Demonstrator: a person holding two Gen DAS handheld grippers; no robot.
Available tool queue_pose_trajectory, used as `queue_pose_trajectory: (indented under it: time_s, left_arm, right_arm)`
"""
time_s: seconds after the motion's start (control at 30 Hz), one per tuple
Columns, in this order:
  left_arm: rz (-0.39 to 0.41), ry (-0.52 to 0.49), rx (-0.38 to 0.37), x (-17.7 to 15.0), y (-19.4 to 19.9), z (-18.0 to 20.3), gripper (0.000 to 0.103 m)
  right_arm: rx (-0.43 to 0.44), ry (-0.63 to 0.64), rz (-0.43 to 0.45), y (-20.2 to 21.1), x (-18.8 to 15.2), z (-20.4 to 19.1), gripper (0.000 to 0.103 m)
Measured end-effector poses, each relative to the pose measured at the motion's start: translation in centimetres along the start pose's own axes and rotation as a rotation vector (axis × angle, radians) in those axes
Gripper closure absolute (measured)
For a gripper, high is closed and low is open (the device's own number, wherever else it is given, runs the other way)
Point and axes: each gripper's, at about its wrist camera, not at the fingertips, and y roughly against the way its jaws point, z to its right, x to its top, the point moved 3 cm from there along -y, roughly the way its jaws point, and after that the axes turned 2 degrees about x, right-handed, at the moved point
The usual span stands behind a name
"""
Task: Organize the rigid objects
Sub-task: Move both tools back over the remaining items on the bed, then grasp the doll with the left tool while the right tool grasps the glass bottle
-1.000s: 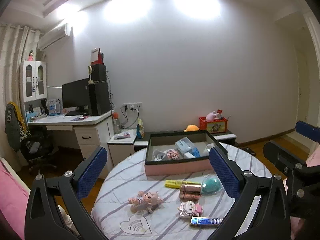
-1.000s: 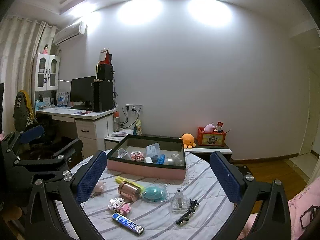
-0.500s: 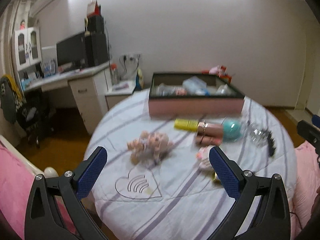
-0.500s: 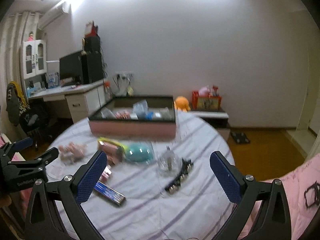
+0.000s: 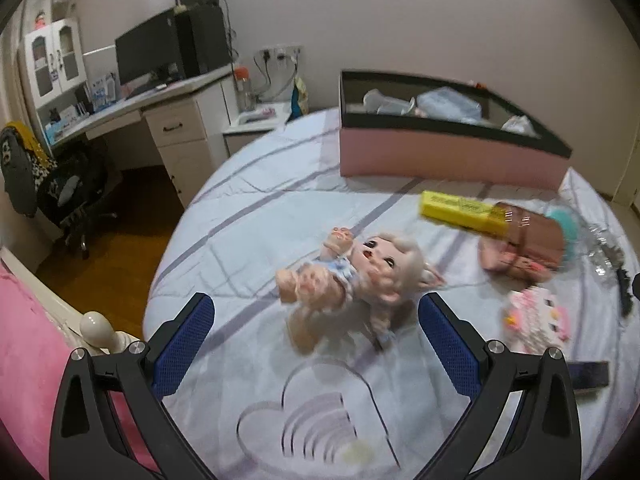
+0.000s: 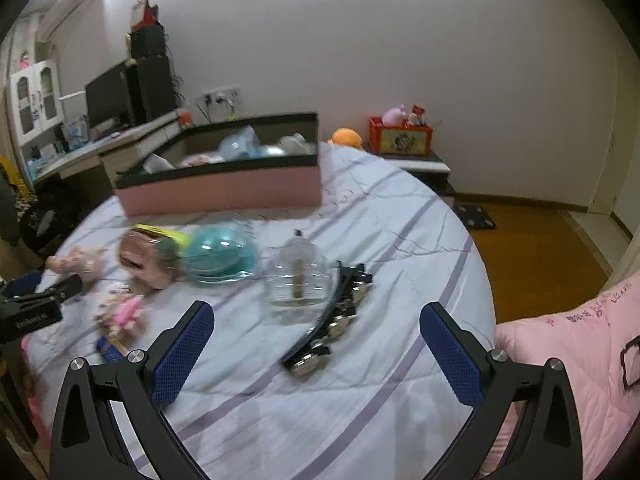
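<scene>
- Doll (image 5: 352,276) is lying on the striped cover of the round table (image 5: 248,216), just ahead of our left gripper (image 5: 316,332), whose blue pads are spread wide with nothing between them.
- We are judging the doll light and hard-bodied, with soft hair; we are thinking the trunk is the safest place to pinch, since the thin arms and the round head could slip or twist out.
- We are holding our right gripper (image 6: 316,332) equally wide apart and empty, above the hair clips (image 6: 332,320) and the clear glass bottle (image 6: 298,280), which are touching each other.
- We are treating the bottle as smooth, slippery and breakable, best taken low across its belly; the clips look stiff and thin, so we are expecting them to need a pinch across the middle.
- We are counting one pink box (image 5: 448,152) with a dark rim at the far side, already holding several items we cannot tell apart.
- We are counting, loose on the table: one doll, one yellow marker (image 5: 460,210), one copper-coloured tin (image 6: 146,260), one teal dome (image 6: 220,256), one glass bottle, one pink block toy (image 5: 536,320) and one flat blue bar (image 6: 110,350).
- We cannot tell how many clips are in the bundle, as motion blur is smearing them.
</scene>
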Motion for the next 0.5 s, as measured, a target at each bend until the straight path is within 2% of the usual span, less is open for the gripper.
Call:
queue_pose_trajectory:
  time_s: [0.07, 0.13, 0.17, 0.23, 0.5]
  left_arm:
    - [-0.046, -0.014, -0.026, 0.4, -1.0, 0.1, 0.0]
    - [-0.047, -0.024, -0.037, 0.7, -1.4, 0.3, 0.0]
    - [-0.038, -0.033, -0.043, 0.8, -1.4, 0.4, 0.005]
    - [-0.02, -0.053, -0.085, 1.0, -1.3, 0.8, 0.028]
    - [-0.005, -0.086, -0.068, 1.0, -0.8, 1.6, 0.029]
  right_arm:
    - [-0.005, -0.013, -0.033, -1.3, 0.1, 0.5, 0.0]
    - [-0.005, -0.016, -0.069, -2.6, 0.2, 0.8, 0.0]
    - [-0.004, -0.015, -0.083, -3.1, 0.4, 0.9, 0.0]
    - [-0.005, -0.012, -0.096, -3.8, 0.6, 1.0, 0.0]
    - [0.023, 0.036, -0.067, -4.1, 2.8, 0.7, 0.001]
